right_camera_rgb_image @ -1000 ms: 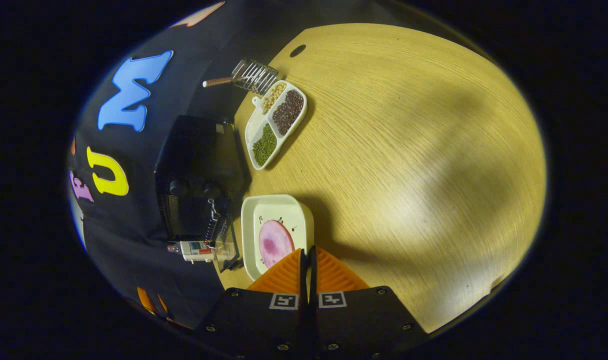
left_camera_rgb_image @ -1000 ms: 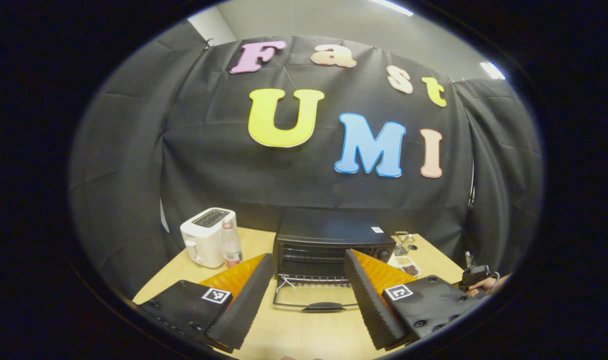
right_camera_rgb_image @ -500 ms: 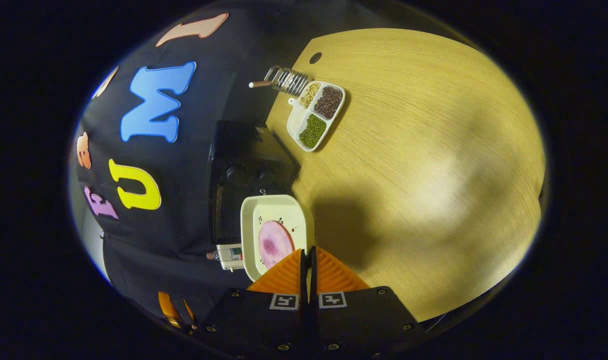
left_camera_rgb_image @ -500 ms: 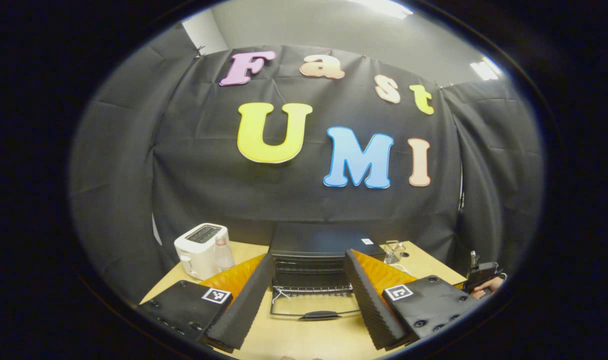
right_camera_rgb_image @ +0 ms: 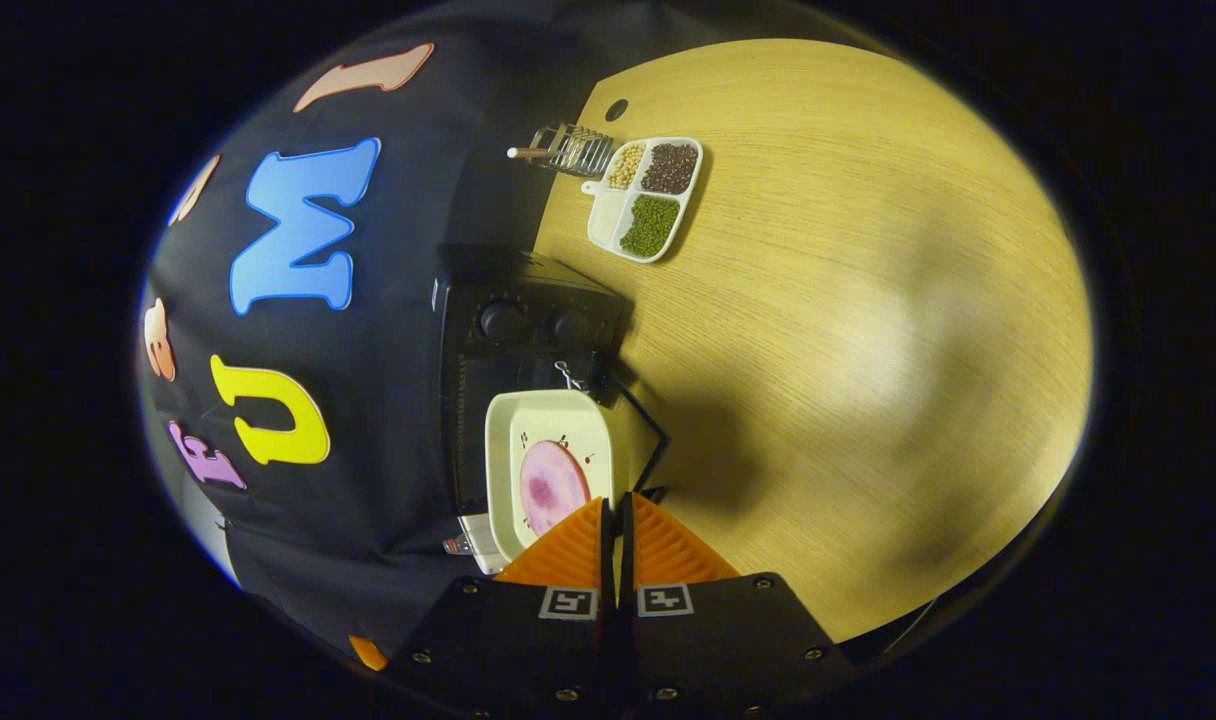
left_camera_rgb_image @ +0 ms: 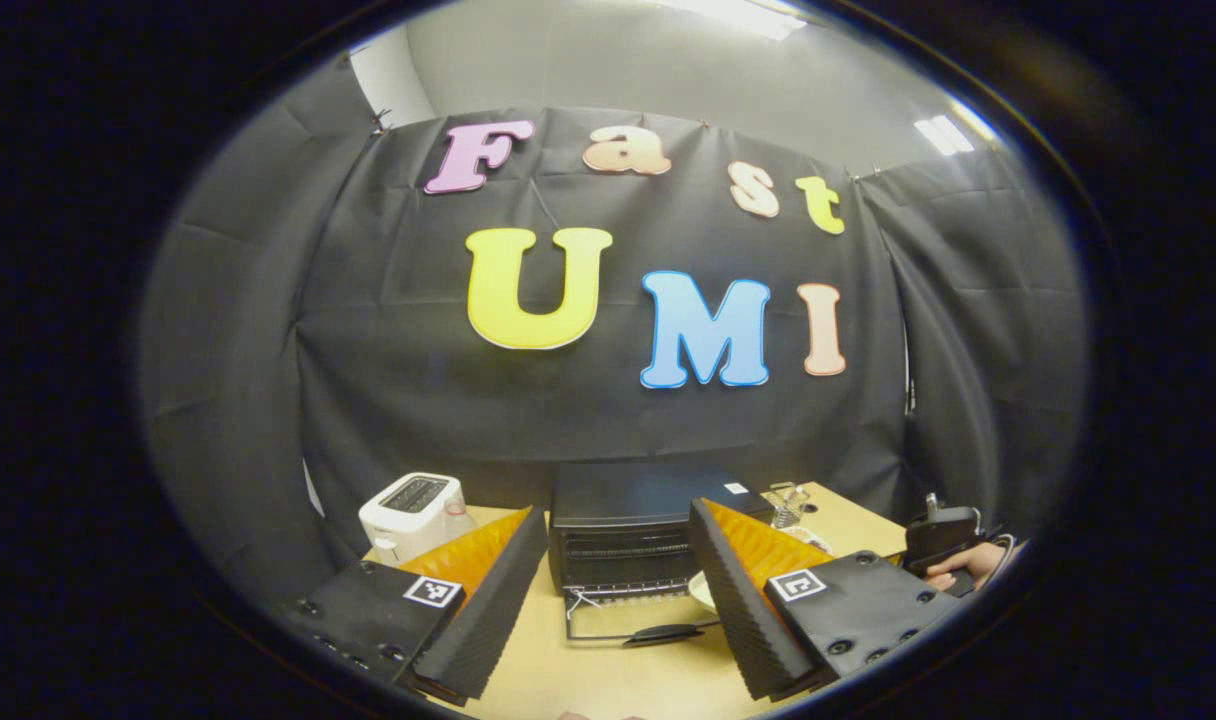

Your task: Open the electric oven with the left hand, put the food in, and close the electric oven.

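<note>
1. Now, far left on the bench (left_camera_rgb_image: 588, 680) sits a white toaster (left_camera_rgb_image: 415, 507), out of play.
2. Left gripper (left_camera_rgb_image: 618, 590) hangs back, fingers spread wide, holding nothing.
3. Dead ahead, the electric oven (left_camera_rgb_image: 633, 525) stands with its door (left_camera_rgb_image: 633, 628) dropped flat.
4. Right gripper (right_camera_rgb_image: 615, 520) has its fingers pinched tight on the rim of the white dish (right_camera_rgb_image: 548, 465), pink food (right_camera_rgb_image: 551, 487) aboard, in front of the oven's mouth.
5. That dish looks stiff, slick and chippable; a rim hold wants it kept level.

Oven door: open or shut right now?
Open. In the left gripper view the oven door lies folded down flat on the table, with the oven cavity and rack exposed.
</note>
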`<state>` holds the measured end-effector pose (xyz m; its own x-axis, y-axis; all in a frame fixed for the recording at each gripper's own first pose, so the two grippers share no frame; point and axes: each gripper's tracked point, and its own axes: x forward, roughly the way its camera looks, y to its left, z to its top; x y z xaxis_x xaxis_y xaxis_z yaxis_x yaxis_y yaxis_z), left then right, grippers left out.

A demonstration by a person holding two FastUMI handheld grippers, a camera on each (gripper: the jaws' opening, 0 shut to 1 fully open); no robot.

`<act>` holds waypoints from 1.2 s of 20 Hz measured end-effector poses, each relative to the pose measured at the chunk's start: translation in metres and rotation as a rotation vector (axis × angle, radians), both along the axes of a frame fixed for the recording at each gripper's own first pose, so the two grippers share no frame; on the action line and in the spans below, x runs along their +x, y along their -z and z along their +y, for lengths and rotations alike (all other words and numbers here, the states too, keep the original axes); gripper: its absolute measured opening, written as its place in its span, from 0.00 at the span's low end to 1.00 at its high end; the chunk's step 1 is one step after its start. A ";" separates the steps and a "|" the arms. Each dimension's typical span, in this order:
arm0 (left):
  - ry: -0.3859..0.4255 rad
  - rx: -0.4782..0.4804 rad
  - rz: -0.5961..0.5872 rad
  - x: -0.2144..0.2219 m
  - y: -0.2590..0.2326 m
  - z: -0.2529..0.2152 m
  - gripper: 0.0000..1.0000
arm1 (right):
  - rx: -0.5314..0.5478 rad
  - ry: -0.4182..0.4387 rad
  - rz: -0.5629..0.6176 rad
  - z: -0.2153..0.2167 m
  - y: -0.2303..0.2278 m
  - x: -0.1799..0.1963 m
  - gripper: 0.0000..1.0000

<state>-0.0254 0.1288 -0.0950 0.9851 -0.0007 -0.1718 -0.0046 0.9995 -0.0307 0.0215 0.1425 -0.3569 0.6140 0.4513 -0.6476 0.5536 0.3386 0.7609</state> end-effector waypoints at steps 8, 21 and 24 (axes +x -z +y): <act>-0.049 -0.003 0.019 -0.015 0.006 0.033 0.96 | -0.025 0.107 0.029 0.052 0.016 0.064 0.01; -0.184 0.014 0.072 -0.043 0.018 0.089 0.96 | -0.082 0.312 0.044 0.102 0.048 0.155 0.01; -0.223 0.015 0.087 -0.054 0.022 0.100 0.96 | -0.081 0.332 0.052 0.111 0.057 0.171 0.01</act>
<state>-0.0797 0.2292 -0.1172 0.9421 0.2187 -0.2543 -0.2276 0.9737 -0.0058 0.1926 0.2537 -0.4137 0.6843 0.1778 -0.7071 0.6808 0.1915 0.7070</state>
